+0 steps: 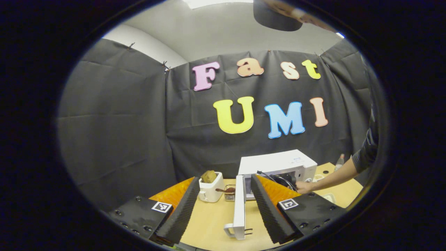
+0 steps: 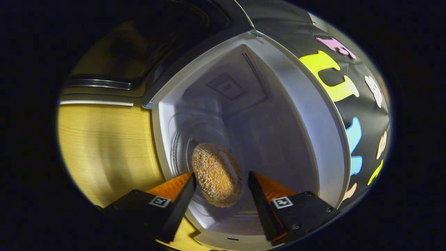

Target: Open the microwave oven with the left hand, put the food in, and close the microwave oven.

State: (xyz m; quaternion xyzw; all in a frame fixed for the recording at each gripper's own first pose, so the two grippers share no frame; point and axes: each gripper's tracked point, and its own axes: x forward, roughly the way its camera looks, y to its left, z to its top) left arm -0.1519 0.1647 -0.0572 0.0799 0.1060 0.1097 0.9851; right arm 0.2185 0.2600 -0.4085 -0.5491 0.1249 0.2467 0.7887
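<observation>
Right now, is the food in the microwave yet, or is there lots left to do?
Partly done. The microwave door is already swung open. The breaded patty sits between the right gripper fingers, which look parted, at the mouth of the microwave's cavity. Left: pull that gripper out and close the door with the open left gripper.

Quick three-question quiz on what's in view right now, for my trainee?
1. True or false: the microwave door is shut.
2. The food between the fingers of the right gripper is framed against: A) the microwave cavity, B) a plate, C) a sink.
3. Name the white appliance holding bread beside the microwave on the table.
Key: 1 false, it stands open. 2 A. 3 the toaster.
</observation>
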